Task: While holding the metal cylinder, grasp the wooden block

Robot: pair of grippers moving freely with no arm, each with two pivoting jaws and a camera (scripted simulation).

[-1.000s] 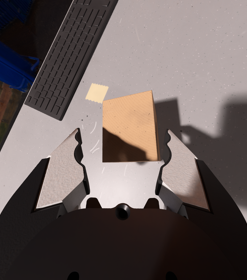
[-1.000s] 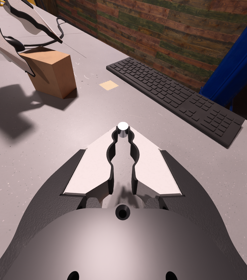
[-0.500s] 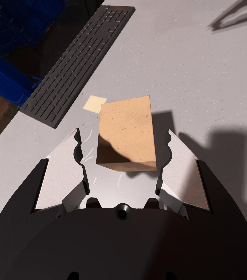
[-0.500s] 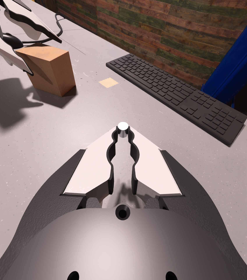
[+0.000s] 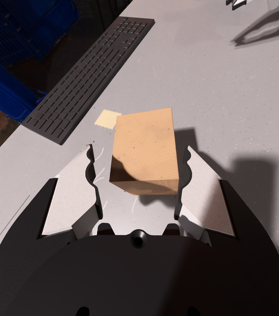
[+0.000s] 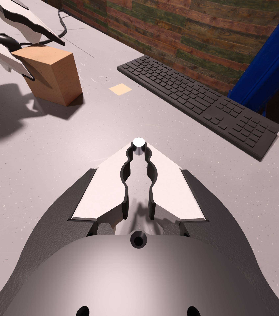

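The wooden block (image 5: 143, 150) stands on the grey table between the fingers of my left gripper (image 5: 139, 146). That gripper is open, with a gap on each side of the block and the right finger nearer to it. In the right wrist view the block (image 6: 54, 77) is at the far left, with the left gripper (image 6: 48, 61) straddling its upper part. My right gripper (image 6: 139, 145) is shut on the small metal cylinder (image 6: 139, 147), held upright at the fingertips above the table.
A black keyboard (image 5: 87, 80) lies along the table's edge, also in the right wrist view (image 6: 200, 100). A tan tape patch (image 5: 107, 118) lies beside the block. A blue bin (image 5: 6, 95) stands off the table. A black mouse with its cable (image 6: 6, 42) lies behind the block.
My left gripper has moved forward and down, so the block now sits between its open fingers. The right gripper still holds the cylinder and has barely shifted.
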